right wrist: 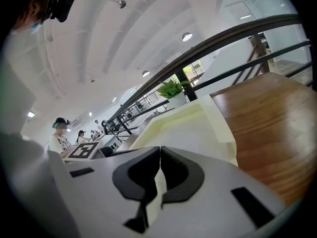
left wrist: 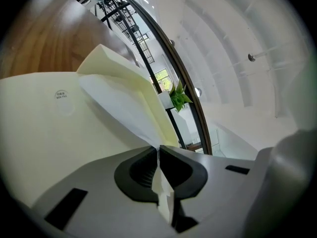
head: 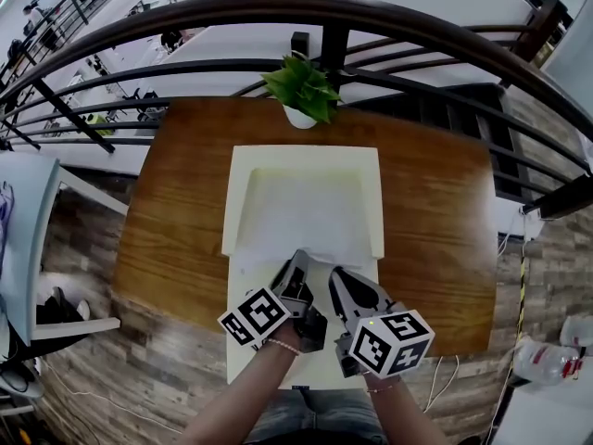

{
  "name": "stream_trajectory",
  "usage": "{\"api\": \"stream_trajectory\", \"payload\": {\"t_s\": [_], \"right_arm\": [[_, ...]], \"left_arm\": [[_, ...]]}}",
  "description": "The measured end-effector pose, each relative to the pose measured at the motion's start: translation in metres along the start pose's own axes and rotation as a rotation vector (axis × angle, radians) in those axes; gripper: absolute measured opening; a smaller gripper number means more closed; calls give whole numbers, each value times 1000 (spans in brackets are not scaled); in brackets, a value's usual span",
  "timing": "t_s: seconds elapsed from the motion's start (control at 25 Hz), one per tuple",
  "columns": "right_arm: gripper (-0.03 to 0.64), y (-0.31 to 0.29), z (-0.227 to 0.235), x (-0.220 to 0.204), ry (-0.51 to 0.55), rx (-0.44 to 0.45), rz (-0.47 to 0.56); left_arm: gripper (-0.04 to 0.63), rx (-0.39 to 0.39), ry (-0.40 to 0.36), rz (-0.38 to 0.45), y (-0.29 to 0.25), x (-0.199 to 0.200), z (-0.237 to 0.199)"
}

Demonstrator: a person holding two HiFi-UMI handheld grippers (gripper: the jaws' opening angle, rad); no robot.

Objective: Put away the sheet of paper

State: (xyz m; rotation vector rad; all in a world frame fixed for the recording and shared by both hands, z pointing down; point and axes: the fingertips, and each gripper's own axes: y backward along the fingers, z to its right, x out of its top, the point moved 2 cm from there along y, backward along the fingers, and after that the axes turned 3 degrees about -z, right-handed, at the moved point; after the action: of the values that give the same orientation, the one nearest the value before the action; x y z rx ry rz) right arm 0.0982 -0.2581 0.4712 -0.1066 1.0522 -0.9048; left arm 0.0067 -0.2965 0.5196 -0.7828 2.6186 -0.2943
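A white sheet of paper [head: 306, 235] lies in a cream open box file [head: 239, 193] on the wooden table [head: 176, 211]. Its near edge is lifted. My left gripper [head: 298, 261] is shut on that edge, and the paper [left wrist: 116, 103] runs from between its closed jaws [left wrist: 158, 151] up toward the file's wall [left wrist: 106, 56]. My right gripper [head: 336, 276] is beside it on the right, also shut on the paper edge; a sliver of the sheet [right wrist: 160, 182] shows between its pads. The two grippers sit close together at the file's near end.
A small potted plant [head: 302, 89] stands at the table's far edge, just behind the file. A dark railing [head: 324, 12] runs beyond it. The file's flat cream flap [head: 250, 341] hangs over the table's near edge toward the person's arms.
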Motion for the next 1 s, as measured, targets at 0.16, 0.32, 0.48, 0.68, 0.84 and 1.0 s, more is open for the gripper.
{"api": "stream_trajectory", "payload": {"t_s": [0.16, 0.32, 0.48, 0.68, 0.84, 1.0], "right_arm": [[28, -3, 1, 2, -4, 5, -4], [28, -4, 2, 0, -8, 6, -13], [28, -4, 4, 0, -12, 4, -14], [28, 1, 6, -1, -20, -2, -15], [28, 2, 9, -3, -22, -9, -14], [28, 5, 10, -4, -11, -14, -17]], "left_arm": [[23, 14, 24, 19, -11, 6, -1], [23, 7, 35, 24, -19, 10, 3], [25, 17, 16, 11, -24, 12, 3], [25, 34, 29, 3, -23, 12, -1], [25, 50, 38, 1, -20, 11, -4], [51, 85, 39, 1, -16, 11, -8]]}}
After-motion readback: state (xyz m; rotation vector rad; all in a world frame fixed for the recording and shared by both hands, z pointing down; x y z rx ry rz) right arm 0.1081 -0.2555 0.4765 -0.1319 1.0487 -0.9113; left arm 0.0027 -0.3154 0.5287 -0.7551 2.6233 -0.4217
